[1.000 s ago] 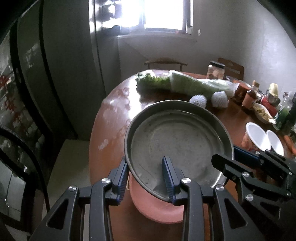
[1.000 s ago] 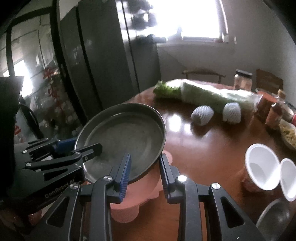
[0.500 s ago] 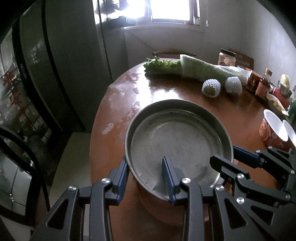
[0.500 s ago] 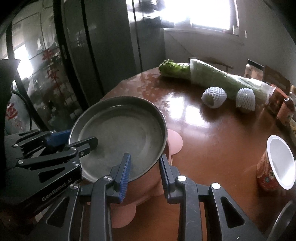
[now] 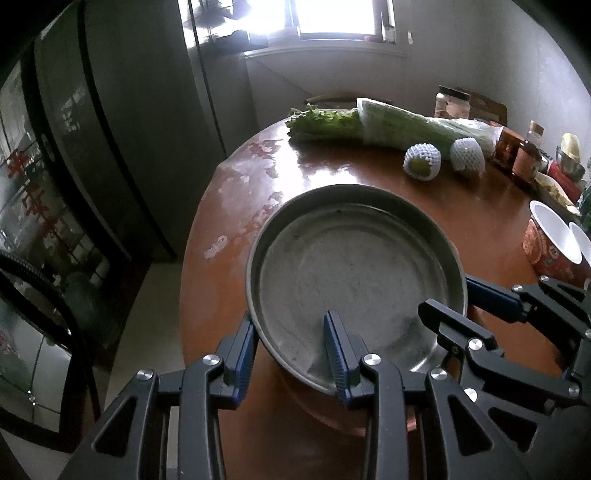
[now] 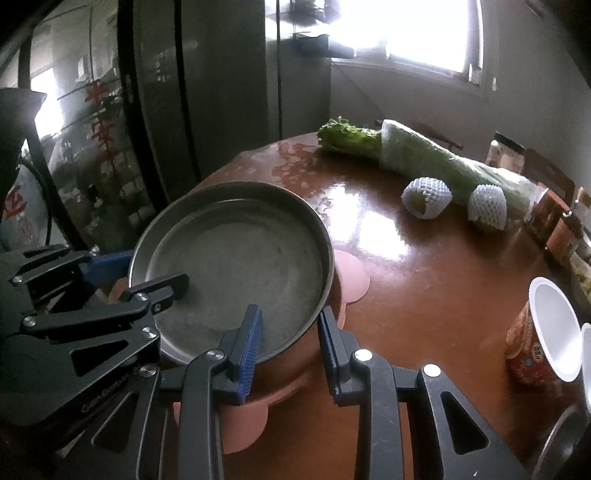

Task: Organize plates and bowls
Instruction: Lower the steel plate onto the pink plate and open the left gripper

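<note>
Grippers share the load: the left gripper (image 5: 290, 350) clamps the near-left rim of the metal plate (image 5: 354, 273) and the right gripper (image 6: 290, 341) its near-right rim, holding it level on the pink bowl (image 6: 347, 277) near the table's (image 6: 424, 280) left edge.

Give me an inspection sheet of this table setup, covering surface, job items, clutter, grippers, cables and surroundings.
Surface: round brown table, glossy, worn pale patches near its far edge.
Job's things: metal pan sits on a pink dish.
Clutter: bagged greens, two net-wrapped fruits, jars, paper cup.
Grippers: left gripper and right gripper each straddle the pan's rim, one finger inside, one outside; pad contact unclear.
Cables: dark cable at the left.
Surroundings: dark cabinet, bright window.
</note>
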A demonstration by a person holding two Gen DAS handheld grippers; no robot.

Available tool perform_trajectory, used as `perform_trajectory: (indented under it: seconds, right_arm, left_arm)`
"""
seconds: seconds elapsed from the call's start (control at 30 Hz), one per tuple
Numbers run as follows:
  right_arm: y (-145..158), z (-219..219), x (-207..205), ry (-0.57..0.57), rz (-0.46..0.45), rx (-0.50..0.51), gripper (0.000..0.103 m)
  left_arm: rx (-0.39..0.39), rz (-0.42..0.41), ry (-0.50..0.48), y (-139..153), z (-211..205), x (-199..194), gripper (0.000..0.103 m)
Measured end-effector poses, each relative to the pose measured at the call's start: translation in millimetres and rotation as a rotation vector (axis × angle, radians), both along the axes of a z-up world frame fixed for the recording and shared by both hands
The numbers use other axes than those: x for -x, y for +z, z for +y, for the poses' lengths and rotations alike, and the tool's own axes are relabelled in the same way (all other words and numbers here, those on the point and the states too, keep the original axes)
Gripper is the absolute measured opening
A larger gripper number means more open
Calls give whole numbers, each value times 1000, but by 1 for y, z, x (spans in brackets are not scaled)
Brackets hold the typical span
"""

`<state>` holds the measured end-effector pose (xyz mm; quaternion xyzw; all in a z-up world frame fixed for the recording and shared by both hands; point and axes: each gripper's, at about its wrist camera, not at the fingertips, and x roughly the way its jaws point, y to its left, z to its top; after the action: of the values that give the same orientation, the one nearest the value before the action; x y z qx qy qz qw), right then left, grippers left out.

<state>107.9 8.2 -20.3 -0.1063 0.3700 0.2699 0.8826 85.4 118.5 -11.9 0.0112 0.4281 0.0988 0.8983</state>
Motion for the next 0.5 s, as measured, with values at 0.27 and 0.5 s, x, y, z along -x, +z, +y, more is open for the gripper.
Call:
perform_trajectory:
  seconds: [0.27,0.5]
  right_arm:
    - [0,-3,3,15,12,5,34]
    - [2,-4,10,25,6,18,34]
  left_arm:
    - [23,4,-7,1,2,5,36]
    - [27,11,-9,2,2,11,37]
